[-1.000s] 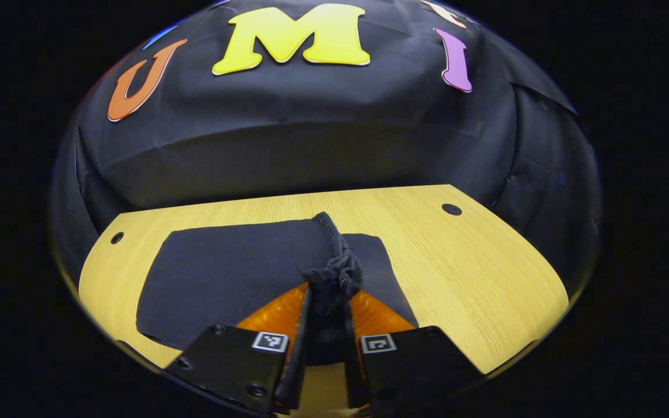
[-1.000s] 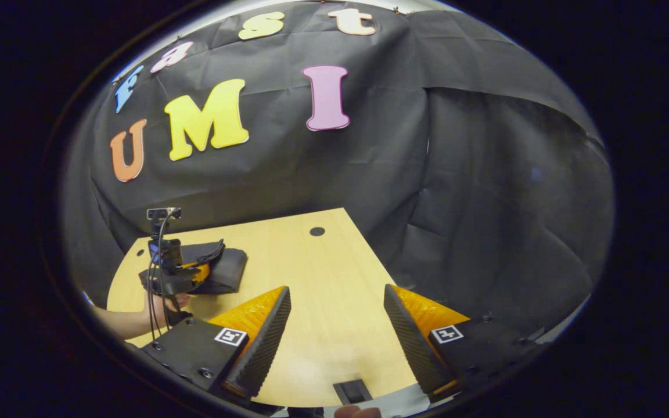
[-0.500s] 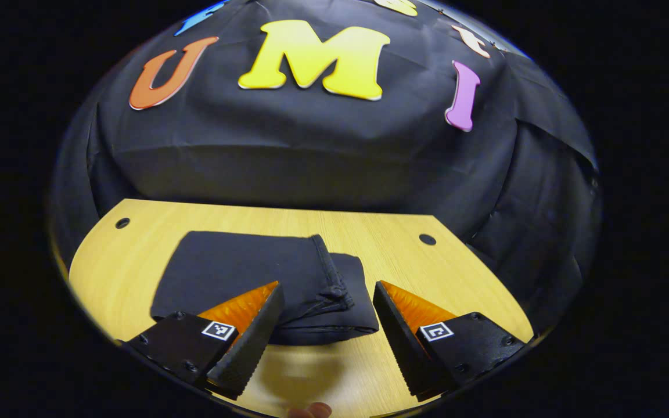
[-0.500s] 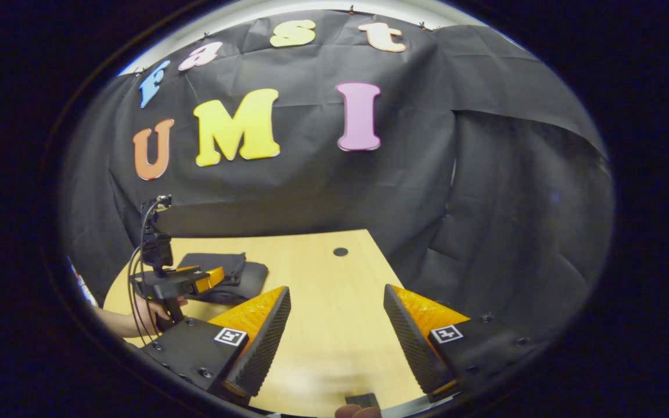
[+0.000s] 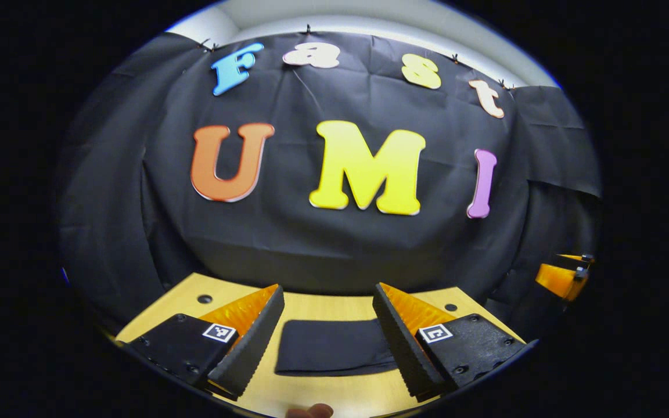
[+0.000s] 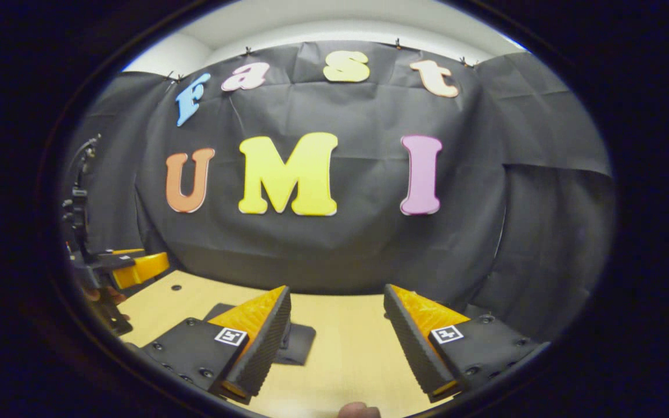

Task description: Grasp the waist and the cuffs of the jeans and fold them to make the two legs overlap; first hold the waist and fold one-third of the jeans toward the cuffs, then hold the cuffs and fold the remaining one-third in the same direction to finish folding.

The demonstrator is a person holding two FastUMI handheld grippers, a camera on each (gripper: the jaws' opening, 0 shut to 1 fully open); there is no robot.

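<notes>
The dark jeans [image 5: 331, 353] lie folded into a flat rectangle on the wooden table [image 5: 334, 306]. In the left gripper view my left gripper [image 5: 327, 339] is open, raised above and in front of the folded jeans, nothing between its fingers. In the right gripper view my right gripper [image 6: 337, 342] is open over bare table, and a corner of the folded jeans [image 6: 298, 343] shows past its left finger. The left gripper [image 6: 131, 268] appears at the far left of that view, held by a hand. The right gripper [image 5: 561, 277] peeks in at the right edge of the left gripper view.
Small round holes [image 5: 204, 299] [image 5: 450, 307] mark the table's far corners. The black cloth wall [image 6: 334, 249] stands just behind the table. A fingertip [image 5: 310, 411] shows at the bottom edge.
The left gripper opened and let go of the jeans' cuff end, which dropped onto the fold. Both grippers then rose and tilted upward, away from the table.
</notes>
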